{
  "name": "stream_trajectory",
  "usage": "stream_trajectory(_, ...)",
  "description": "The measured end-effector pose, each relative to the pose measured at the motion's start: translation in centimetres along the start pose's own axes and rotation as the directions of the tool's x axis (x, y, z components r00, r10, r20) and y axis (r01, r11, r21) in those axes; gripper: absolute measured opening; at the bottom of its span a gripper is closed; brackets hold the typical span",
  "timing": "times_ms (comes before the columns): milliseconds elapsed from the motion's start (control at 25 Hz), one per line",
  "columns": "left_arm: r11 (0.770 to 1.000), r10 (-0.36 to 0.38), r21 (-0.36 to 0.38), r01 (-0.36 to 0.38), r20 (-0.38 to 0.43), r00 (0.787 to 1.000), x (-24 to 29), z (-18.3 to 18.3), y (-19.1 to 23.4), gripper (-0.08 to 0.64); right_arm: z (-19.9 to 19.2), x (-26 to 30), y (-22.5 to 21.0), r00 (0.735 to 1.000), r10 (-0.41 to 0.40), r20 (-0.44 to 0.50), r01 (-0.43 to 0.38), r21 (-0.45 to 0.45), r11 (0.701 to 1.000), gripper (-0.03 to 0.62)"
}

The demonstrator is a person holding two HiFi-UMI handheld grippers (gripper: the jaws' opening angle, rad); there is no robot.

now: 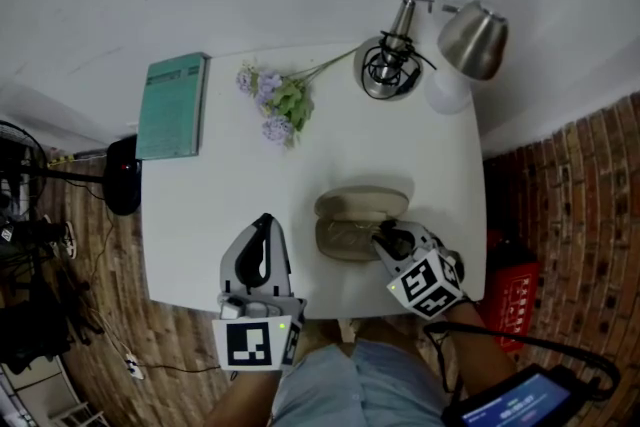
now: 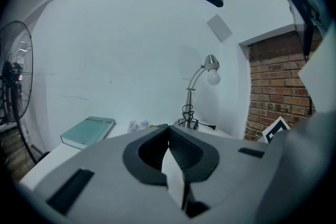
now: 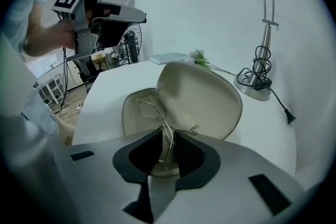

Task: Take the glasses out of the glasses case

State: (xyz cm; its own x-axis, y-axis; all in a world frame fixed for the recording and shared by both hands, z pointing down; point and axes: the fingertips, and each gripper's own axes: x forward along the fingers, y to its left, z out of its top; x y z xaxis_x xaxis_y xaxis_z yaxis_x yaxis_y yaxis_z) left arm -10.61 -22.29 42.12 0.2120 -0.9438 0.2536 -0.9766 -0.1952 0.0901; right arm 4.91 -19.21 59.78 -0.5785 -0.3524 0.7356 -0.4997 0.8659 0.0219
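Observation:
An open beige glasses case point(image 1: 345, 240) lies on the white table point(image 1: 220, 185) near its front right, its lid point(image 3: 205, 94) standing up behind the tray. Thin wire-framed glasses point(image 3: 148, 107) lie in the tray beside a pale cloth. My right gripper point(image 3: 168, 136) reaches into the near end of the case, and its jaws stand close together on the wire frame that runs between them. In the head view the right gripper point(image 1: 385, 237) sits at the case's right end. My left gripper point(image 1: 265, 220) hovers left of the case, shut with nothing in it point(image 2: 168, 128).
A metal desk lamp point(image 1: 400, 55) with a coiled cord stands at the back right. Purple flowers point(image 1: 275, 100) and a teal book point(image 1: 172, 105) lie at the back. A brick wall point(image 1: 570, 215) rises on the right, and a fan point(image 2: 13, 78) stands at the left.

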Motion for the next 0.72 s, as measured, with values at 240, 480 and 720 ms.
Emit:
stream_trajectory(240,1.000,0.003,0.008,-0.003,0.009,1.000,0.07,0.36,0.01,0.006,-0.10,0.01,0.04,1.000,-0.006,-0.024,0.005,-0.060,0.998,0.051)
stream_trajectory(480,1.000,0.010,0.012,-0.010,0.012,1.000,0.08,0.49,0.16,0.006,-0.10,0.03,0.20,1.000,-0.012,-0.015,0.011,-0.078,0.997,0.044)
stream_trajectory(720,1.000,0.005,0.009,-0.005,0.018,1.000,0.31,0.67,0.04,0.006,0.05,0.03,0.17,1.000,-0.017,-0.003,0.016,-0.058,0.998,0.040)
